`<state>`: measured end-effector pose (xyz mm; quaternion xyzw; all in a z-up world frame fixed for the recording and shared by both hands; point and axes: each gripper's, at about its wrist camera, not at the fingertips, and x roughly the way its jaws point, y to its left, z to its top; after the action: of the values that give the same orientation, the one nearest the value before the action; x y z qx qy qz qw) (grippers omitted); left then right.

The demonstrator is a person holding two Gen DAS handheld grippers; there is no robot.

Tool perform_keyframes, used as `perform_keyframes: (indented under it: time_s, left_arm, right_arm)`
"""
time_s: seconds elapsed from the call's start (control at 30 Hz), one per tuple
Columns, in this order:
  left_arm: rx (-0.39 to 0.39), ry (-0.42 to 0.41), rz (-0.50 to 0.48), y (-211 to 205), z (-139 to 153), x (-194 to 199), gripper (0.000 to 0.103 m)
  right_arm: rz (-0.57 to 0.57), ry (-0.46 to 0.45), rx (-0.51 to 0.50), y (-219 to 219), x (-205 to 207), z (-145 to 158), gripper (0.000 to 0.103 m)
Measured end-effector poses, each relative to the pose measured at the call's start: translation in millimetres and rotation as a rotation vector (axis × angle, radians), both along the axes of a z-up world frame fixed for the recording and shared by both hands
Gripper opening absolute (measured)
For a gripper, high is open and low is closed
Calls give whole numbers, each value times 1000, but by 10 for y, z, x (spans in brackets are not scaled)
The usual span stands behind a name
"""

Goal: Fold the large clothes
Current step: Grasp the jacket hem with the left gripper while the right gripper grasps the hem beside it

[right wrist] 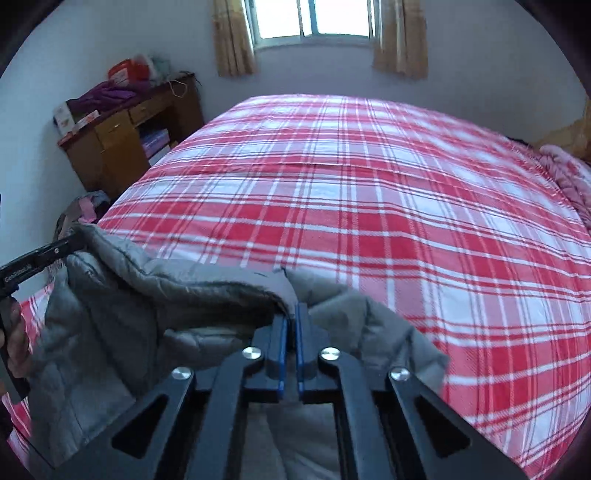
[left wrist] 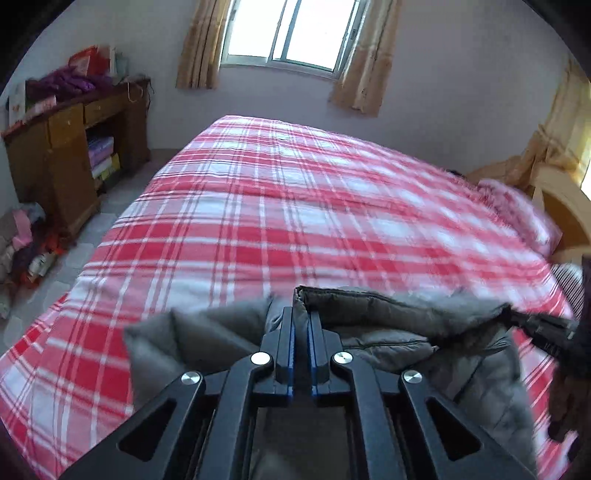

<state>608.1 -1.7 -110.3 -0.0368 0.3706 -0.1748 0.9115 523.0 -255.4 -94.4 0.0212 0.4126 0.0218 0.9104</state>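
Note:
A grey padded jacket (left wrist: 388, 325) hangs between my two grippers above the near edge of the bed. My left gripper (left wrist: 300, 314) is shut on the jacket's upper edge. My right gripper (right wrist: 291, 314) is shut on the same edge further along, and the jacket (right wrist: 147, 295) sags to its left. The right gripper also shows at the right of the left wrist view (left wrist: 543, 325), and the left gripper at the left of the right wrist view (right wrist: 79, 240). The lower part of the jacket is hidden below both grippers.
The bed (left wrist: 280, 206) has a red and white plaid cover and fills the middle. A wooden desk (left wrist: 70, 147) with clutter stands at the left wall, with a pile of clothes (left wrist: 22, 240) on the floor. A pink blanket (left wrist: 517, 210) lies at the right. A window (left wrist: 291, 33) is behind.

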Motion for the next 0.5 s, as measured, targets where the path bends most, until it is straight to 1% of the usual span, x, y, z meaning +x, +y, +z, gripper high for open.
perform_keyframes:
  time_s: [0.07, 0.17, 0.23, 0.27, 0.37, 0.43, 0.5]
  left_arm:
    - [38, 23, -1, -18, -190, -58, 4]
    - [94, 55, 16, -47, -444, -38, 4]
    - [104, 68, 25, -71, -540, -31, 4]
    - [134, 58, 27, -109, -573, -32, 4]
    - [181, 44, 36, -179, -587, -59, 5]
    - [201, 28, 46, -178, -502, -122, 7]
    - [220, 10, 57, -140, -392, -209, 11]
  right_arm:
    - [-1, -3, -2, -9, -96, -92, 4]
    - [0, 30, -11, -8, -162, -308, 4]
    - [0, 47, -25, -3, -185, -439, 3]
    - [0, 57, -33, -4, -200, -511, 3]
    - [-5, 76, -61, 22, -178, -649, 3]
    - [-3, 83, -81, 36, -169, -669, 3]
    - [1, 87, -65, 13, -168, -650, 4]
